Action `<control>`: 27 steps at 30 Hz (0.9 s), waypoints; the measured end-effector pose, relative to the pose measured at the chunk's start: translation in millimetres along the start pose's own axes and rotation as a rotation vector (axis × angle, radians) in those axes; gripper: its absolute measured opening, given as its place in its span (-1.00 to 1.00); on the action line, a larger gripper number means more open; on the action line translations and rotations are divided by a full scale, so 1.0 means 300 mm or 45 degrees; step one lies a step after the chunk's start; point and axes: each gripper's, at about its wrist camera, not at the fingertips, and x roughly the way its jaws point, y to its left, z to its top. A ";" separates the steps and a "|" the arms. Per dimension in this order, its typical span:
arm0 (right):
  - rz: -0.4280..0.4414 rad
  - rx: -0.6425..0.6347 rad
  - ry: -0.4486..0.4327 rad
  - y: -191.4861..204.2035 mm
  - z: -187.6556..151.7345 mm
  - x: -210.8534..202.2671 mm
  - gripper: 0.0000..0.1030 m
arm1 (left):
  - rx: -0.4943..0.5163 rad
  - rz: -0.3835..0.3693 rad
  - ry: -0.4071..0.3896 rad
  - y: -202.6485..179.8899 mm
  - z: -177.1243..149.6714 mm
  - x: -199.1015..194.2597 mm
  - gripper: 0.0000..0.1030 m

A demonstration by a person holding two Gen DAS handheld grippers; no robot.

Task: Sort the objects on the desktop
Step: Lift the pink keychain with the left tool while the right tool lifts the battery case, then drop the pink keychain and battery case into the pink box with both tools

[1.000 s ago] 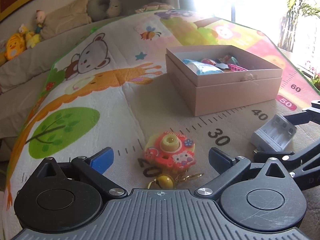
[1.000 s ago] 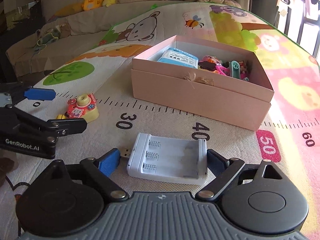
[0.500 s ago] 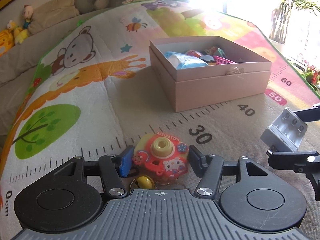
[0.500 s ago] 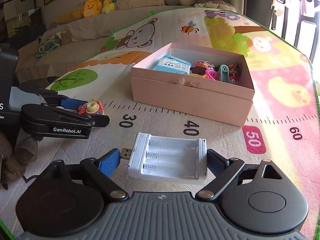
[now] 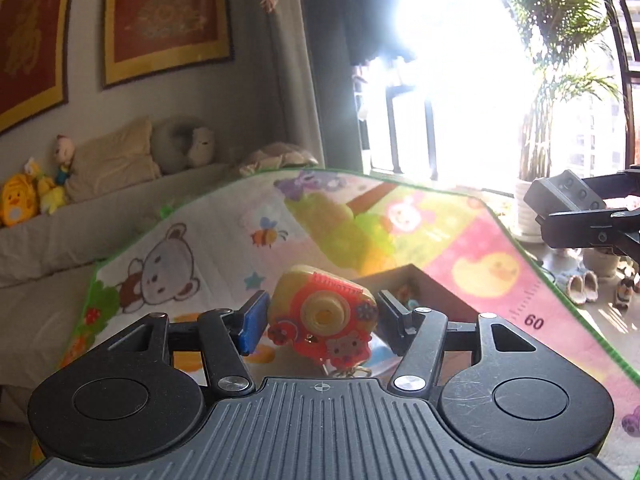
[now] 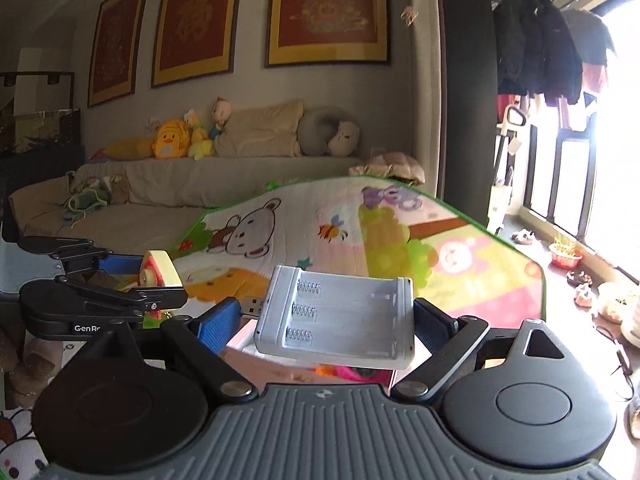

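Left wrist view: left hand-held gripper (image 5: 320,322) closed on toy camera (image 5: 322,318), both pads against its sides; the toy is lifted off the mat (image 5: 472,248), keyring hanging below. Pink box (image 5: 404,276) shows partly behind the toy, on the mat. At the right edge, right hand-held gripper (image 5: 576,206) carries the charger (image 5: 564,194) in the air.

Right wrist view: right hand-held gripper (image 6: 326,322) clamped on the charger (image 6: 336,318), pads on its two short ends, tray face up, tilted, USB plug pointing left. The charger is held above the open box (image 6: 248,352); bright items show inside. At left, left hand-held gripper (image 6: 132,276) grips the toy camera (image 6: 160,270) in the air over the mat (image 6: 460,256).
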 end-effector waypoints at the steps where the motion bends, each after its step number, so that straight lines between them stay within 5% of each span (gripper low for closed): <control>1: -0.011 -0.002 -0.019 -0.006 0.017 0.004 0.78 | -0.002 -0.001 -0.008 0.000 0.024 0.028 0.23; 6: -0.069 -0.017 -0.031 -0.040 0.100 0.086 0.78 | -0.056 -0.112 0.040 0.020 0.128 0.232 0.24; 11: -0.107 0.030 0.049 -0.090 0.142 0.201 0.78 | -0.143 -0.140 0.039 0.068 0.144 0.331 0.72; 15: -0.071 0.071 0.114 -0.116 0.135 0.300 0.78 | -0.153 -0.085 0.035 0.117 0.047 0.295 0.87; 22: 0.016 0.214 0.255 -0.082 0.107 0.596 0.78 | -0.139 -0.031 0.245 0.134 -0.225 0.276 0.88; 27: 0.077 0.169 0.237 0.019 0.094 0.787 0.90 | -0.191 -0.036 0.312 0.137 -0.319 0.271 0.89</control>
